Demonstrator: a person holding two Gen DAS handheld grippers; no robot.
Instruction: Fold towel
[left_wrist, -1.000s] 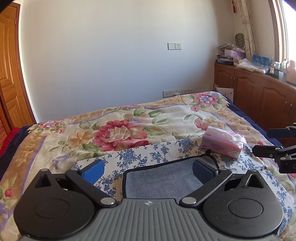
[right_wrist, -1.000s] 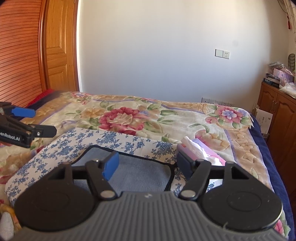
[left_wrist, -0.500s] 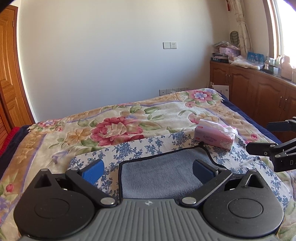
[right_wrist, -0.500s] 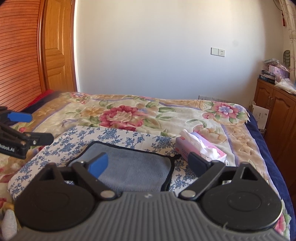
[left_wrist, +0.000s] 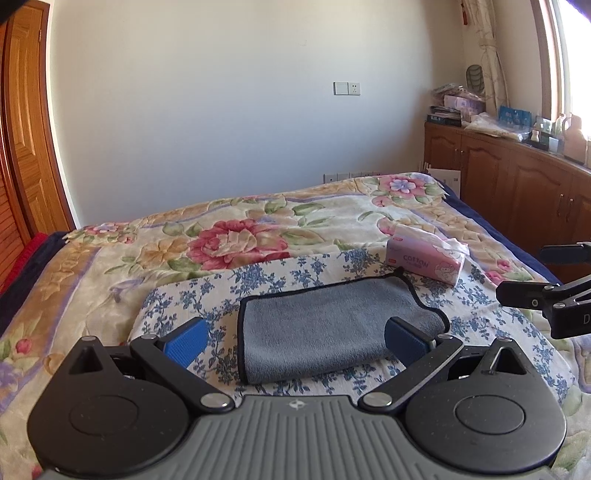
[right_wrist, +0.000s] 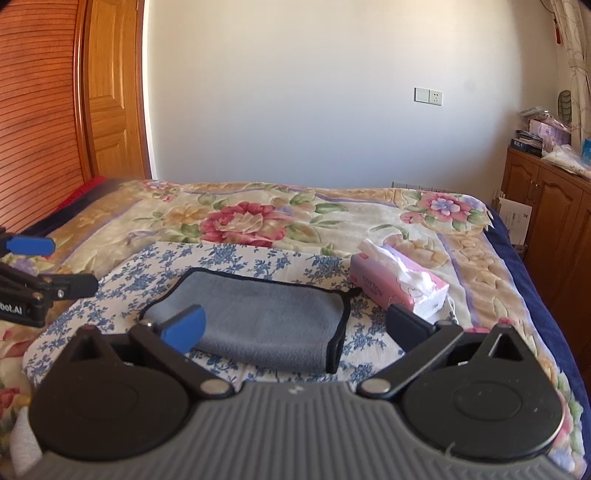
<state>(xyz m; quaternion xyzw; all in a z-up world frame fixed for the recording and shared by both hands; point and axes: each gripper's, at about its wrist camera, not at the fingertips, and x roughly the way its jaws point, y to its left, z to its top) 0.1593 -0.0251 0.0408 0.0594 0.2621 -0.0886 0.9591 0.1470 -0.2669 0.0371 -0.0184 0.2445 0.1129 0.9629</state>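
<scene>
A grey towel (left_wrist: 325, 325) with a dark hem lies folded on a blue-flowered cloth (left_wrist: 280, 277) on the bed; it also shows in the right wrist view (right_wrist: 266, 317). My left gripper (left_wrist: 295, 338) is open and empty, held above and short of the towel's near edge. My right gripper (right_wrist: 295, 325) is open and empty, likewise back from the towel. Each gripper's fingers show at the edge of the other's view: the right one (left_wrist: 535, 295), the left one (right_wrist: 40, 280).
A pink tissue pack (left_wrist: 424, 258) lies just beyond the towel's right corner, also in the right wrist view (right_wrist: 399, 288). The floral bedspread (left_wrist: 240, 240) stretches behind. Wooden cabinets (left_wrist: 517, 177) stand right; a wooden door (right_wrist: 110, 110) stands left.
Both grippers have pulled back and up from the towel, which now lies free and shows whole. The right gripper's jaws have opened wider.
</scene>
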